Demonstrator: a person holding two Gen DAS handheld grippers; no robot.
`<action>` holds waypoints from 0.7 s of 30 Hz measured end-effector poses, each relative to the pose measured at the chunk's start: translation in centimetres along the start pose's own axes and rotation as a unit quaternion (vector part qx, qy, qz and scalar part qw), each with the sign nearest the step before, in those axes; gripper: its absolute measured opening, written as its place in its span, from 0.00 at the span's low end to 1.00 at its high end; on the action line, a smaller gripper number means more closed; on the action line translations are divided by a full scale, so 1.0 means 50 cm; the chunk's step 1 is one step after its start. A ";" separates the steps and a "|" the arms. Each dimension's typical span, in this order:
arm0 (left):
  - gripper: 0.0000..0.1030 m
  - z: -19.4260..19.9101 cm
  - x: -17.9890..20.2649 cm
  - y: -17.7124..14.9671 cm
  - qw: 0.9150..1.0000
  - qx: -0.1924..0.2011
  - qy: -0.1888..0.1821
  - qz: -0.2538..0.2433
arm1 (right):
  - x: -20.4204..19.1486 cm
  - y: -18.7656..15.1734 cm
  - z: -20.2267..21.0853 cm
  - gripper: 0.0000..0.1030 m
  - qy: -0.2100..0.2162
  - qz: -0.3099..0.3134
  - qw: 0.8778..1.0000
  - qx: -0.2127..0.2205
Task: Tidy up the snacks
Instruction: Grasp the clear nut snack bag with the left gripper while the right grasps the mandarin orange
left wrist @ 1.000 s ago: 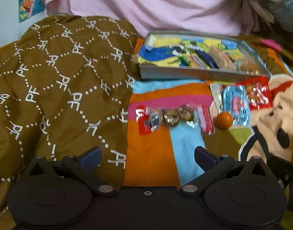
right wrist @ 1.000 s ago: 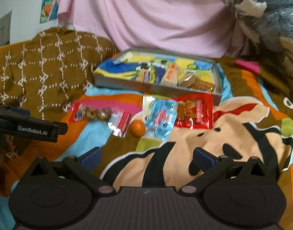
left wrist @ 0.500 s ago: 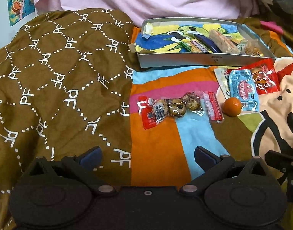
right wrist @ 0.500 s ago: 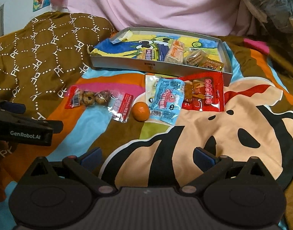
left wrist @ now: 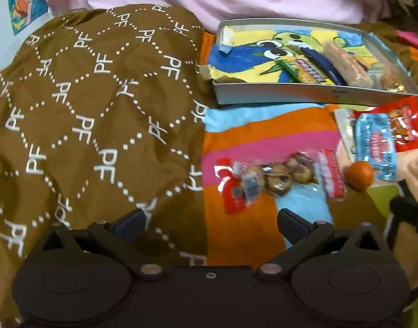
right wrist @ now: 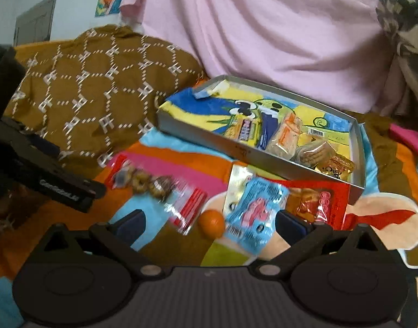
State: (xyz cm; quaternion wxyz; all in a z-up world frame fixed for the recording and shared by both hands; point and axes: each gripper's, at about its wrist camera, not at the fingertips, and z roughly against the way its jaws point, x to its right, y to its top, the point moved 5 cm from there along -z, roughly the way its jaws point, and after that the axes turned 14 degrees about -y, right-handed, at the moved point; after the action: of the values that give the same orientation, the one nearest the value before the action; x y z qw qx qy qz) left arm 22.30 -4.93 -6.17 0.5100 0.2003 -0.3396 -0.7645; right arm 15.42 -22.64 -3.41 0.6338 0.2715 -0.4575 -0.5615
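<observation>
The shallow grey cardboard tray [right wrist: 358, 161] already held several wrapped snacks. In front of it lay the small round orange fruit [right wrist: 211, 223], between the clear red-ended cookie packet [right wrist: 157, 188] and the light-blue foil pouch [right wrist: 254, 214]. The right gripper [right wrist: 209, 222], spread and empty, sat nearest, the fruit between its fingers. The left gripper [left wrist: 210, 222], likewise spread, faced the cookie packet, whose long axis ran parallel to the tray's front.

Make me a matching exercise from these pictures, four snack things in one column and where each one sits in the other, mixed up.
Things:
1. small round orange fruit
2. clear cookie packet with red ends
3. gold foil snack packet
4. shiny red snack pouch

Places:
A. inside the shallow grey cardboard tray
B. just outside the tray's near wall
C. between two packets
D. nearest the brown patterned cloth

Pairs: 1-C, 2-D, 3-A, 4-B
</observation>
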 end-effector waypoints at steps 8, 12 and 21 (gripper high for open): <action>0.99 -0.014 0.006 0.083 0.998 0.037 -0.039 -0.039 | 0.023 -0.010 -0.034 1.00 0.016 -0.021 0.999 0.030; 0.99 -0.030 0.023 0.107 0.993 0.023 -0.062 -0.095 | 0.010 -0.027 -0.049 1.00 0.027 0.004 0.999 0.019; 0.99 -0.079 0.061 0.093 0.973 -0.018 -0.097 -0.209 | 0.008 -0.042 -0.083 1.00 0.035 0.011 0.999 0.004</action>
State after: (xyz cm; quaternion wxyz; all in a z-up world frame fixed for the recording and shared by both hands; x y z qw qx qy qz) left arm 26.66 -10.12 -5.41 0.3067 0.1826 -0.3242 -0.8760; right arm 18.11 -24.18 -6.93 0.6545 0.2883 -0.4403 -0.5429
